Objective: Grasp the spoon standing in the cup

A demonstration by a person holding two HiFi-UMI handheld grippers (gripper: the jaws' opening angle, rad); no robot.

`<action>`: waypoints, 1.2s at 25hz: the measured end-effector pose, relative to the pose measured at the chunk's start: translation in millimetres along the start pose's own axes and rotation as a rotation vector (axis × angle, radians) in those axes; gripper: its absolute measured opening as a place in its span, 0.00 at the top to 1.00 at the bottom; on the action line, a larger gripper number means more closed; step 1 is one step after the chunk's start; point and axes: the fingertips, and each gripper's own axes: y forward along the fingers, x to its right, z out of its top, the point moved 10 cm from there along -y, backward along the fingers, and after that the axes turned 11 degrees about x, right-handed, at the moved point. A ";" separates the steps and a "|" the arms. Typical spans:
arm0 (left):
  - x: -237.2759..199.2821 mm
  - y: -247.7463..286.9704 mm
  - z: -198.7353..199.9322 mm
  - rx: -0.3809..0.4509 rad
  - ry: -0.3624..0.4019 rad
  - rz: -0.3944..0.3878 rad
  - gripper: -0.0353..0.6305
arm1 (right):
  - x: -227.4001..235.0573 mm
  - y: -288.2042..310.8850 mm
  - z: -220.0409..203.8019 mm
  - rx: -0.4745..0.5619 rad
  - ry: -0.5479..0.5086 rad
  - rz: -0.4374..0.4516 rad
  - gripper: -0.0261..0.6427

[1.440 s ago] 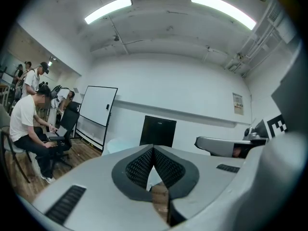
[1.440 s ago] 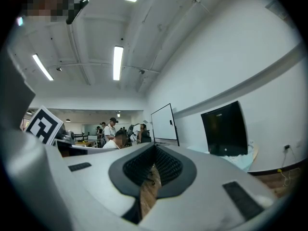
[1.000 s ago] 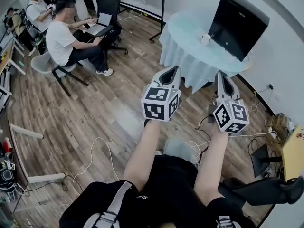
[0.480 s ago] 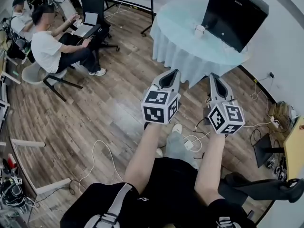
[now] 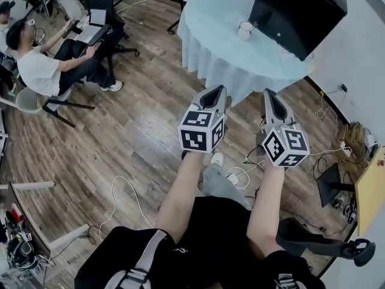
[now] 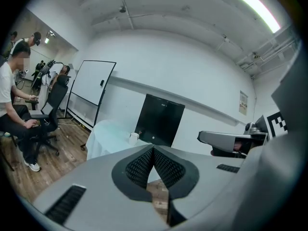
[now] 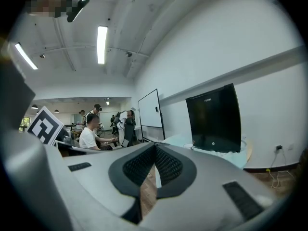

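The left claw (image 5: pixel 213 90) and right claw (image 5: pixel 269 93) hang side by side over the wooden floor (image 5: pixel 135 134), each pressed together on nothing; the white cup (image 5: pixel 245 30) stands well beyond them on the far round worktop (image 5: pixel 207 32), just left of the black screen (image 5: pixel 299 14); its spoon is too small to make out.

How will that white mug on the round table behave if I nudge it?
The white mug looks small, so probably light and easy to shove or tip. It stands on a smooth draped tablecloth, which may let it slide. It looks ceramic, so likely breakable if knocked off.
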 end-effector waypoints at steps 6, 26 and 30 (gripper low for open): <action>-5.7 47.6 -5.1 -0.037 -0.003 0.021 0.93 | 35.7 34.7 -5.9 -0.018 0.031 0.000 0.95; 27.5 142.0 46.3 0.071 0.124 -0.005 0.93 | 119.0 91.0 43.4 0.129 0.031 0.047 0.95; 37.9 152.3 48.1 0.063 0.155 -0.009 0.93 | 131.3 91.5 44.1 0.143 0.058 0.040 0.95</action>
